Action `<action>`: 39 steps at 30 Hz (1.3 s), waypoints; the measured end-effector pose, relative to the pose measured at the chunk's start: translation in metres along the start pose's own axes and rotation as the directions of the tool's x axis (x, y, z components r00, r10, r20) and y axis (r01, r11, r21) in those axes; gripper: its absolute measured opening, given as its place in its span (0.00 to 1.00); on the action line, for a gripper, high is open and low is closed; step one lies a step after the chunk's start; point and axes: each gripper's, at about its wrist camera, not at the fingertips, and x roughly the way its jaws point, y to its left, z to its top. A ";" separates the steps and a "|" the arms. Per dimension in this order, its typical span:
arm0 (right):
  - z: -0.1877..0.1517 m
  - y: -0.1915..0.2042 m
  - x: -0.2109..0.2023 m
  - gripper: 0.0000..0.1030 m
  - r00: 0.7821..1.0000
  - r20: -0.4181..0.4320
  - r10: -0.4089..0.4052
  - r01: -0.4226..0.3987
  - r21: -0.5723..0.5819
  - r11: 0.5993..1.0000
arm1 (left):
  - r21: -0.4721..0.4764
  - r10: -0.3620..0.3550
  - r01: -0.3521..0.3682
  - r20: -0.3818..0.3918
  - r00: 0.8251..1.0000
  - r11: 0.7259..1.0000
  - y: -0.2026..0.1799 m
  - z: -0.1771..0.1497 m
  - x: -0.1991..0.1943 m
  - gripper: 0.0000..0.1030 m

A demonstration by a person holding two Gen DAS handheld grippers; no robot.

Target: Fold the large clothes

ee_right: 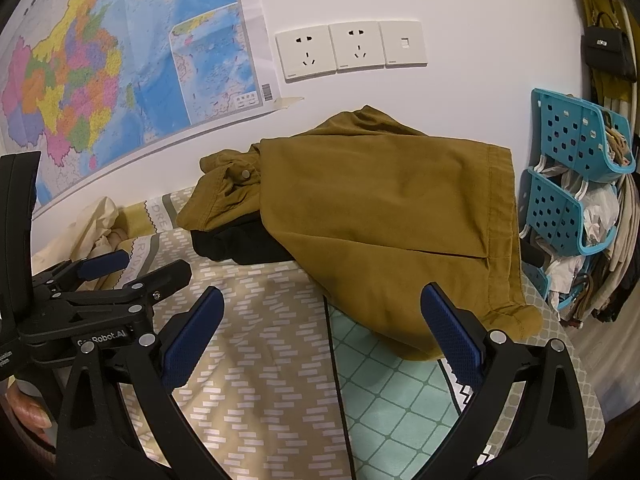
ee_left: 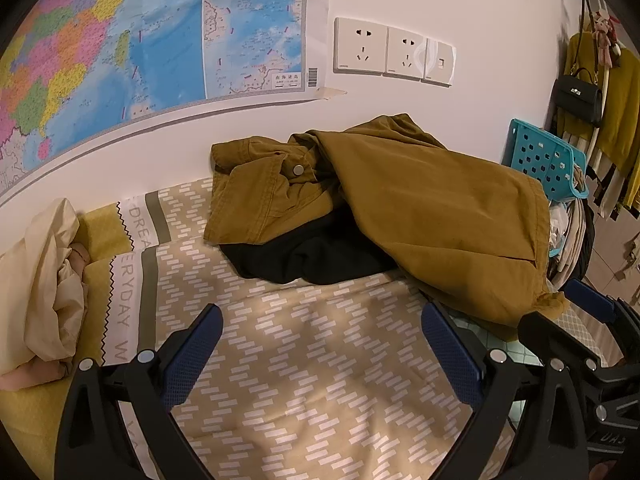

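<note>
On the far side of the bed (ee_left: 320, 380), the brown coat (ee_left: 420, 208) lies bunched up, not folded yet. Left gripper (ee_left: 320, 360) and right gripper (ee_right: 320, 344) gape wide, holding nothing.

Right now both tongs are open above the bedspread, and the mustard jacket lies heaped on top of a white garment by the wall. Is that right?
Not quite: the garment under the mustard jacket is black, not white, as the left wrist view shows. The rest holds: the left tongs and right tongs are both open above the bedspread, and the jacket lies heaped by the wall.
</note>
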 end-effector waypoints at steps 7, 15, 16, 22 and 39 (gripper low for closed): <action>0.000 0.000 0.000 0.95 1.000 -0.001 -0.001 0.001 0.000 1.000 | 0.001 0.002 -0.002 0.000 1.000 1.000 0.000 0.000 0.000 0.93; 0.002 0.002 0.001 0.95 1.000 -0.002 0.006 -0.006 -0.002 1.000 | -0.002 0.003 -0.003 0.007 1.000 1.000 0.001 0.002 -0.001 0.93; 0.002 0.002 0.001 0.95 1.000 -0.003 0.006 -0.006 -0.002 1.000 | -0.002 0.004 -0.004 0.008 1.000 1.000 0.001 0.002 -0.001 0.93; 0.002 0.003 0.002 0.95 1.000 -0.002 0.006 -0.006 -0.001 1.000 | -0.007 0.002 -0.002 0.012 1.000 1.000 0.002 0.003 -0.003 0.93; 0.003 0.002 0.002 0.95 1.000 0.001 0.011 -0.011 0.002 1.000 | -0.008 0.007 -0.006 0.018 1.000 1.000 0.004 0.003 -0.004 0.93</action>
